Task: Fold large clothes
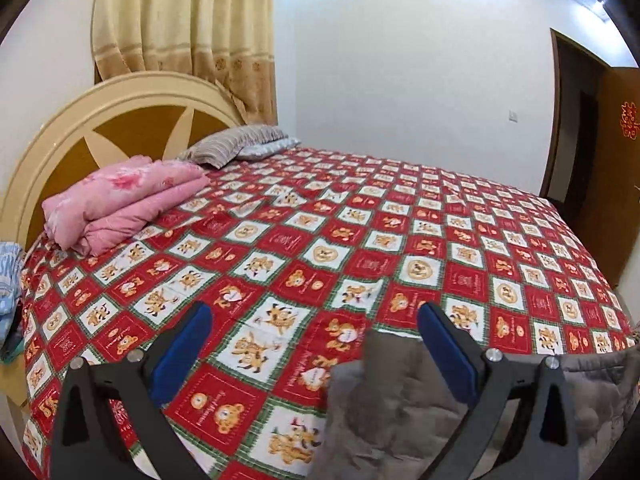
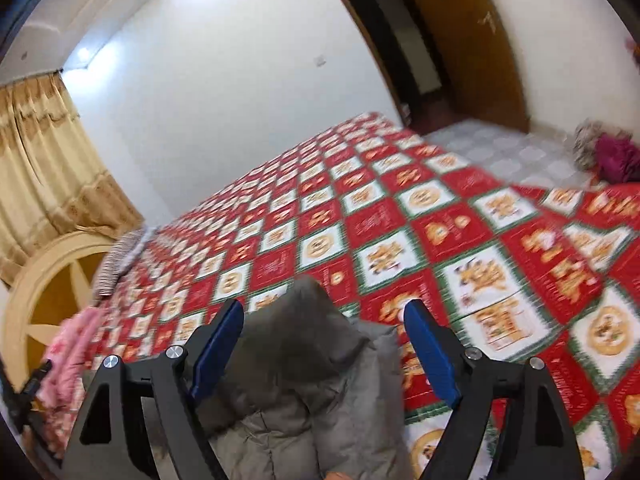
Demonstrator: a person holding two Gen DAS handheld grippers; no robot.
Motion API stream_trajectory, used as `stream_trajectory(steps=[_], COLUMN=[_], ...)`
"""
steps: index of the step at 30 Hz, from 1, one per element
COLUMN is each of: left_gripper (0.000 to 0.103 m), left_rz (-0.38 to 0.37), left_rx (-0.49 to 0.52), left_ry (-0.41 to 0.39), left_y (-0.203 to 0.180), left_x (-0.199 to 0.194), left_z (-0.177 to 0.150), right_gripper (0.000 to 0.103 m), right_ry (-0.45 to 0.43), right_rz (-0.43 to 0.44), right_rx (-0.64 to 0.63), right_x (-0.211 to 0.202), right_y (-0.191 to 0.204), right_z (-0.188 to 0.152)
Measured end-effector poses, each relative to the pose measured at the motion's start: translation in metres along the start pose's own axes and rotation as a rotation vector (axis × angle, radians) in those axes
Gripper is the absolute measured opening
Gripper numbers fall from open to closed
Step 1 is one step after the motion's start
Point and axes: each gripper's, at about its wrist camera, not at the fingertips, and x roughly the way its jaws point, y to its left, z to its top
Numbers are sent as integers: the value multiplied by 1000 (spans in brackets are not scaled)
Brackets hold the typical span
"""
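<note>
Grey padded coat heaped on bed, near edge, likely dropped there for spreading before fold. Right gripper wide, nothing held, straddling coat's raised peak, pads clear of it. Left gripper wide, nothing held; coat under its right finger. Both angled down toward the bedspread.

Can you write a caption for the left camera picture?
Open left gripper above a teddy-bear bedspread, grey padded coat beside it.

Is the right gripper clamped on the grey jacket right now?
No. The right gripper has its jaws spread wide, and the grey jacket lies loose between them, untouched by either pad.
</note>
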Motion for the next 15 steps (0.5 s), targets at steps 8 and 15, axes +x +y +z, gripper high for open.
stream_trajectory(steps=[8,15], left_gripper=[103,103], left_rz=[64,122], left_rx=[308,384], left_ry=[-1,78], left_y=[-108,-136], left_x=[15,73], left_z=[-56,-65], right_gripper=[82,82], right_ry=[145,251], right_rz=[70,-46], right_rx=[-378,-406], right_x=[26,85], right_y=[110,104], right_z=[-79,-93])
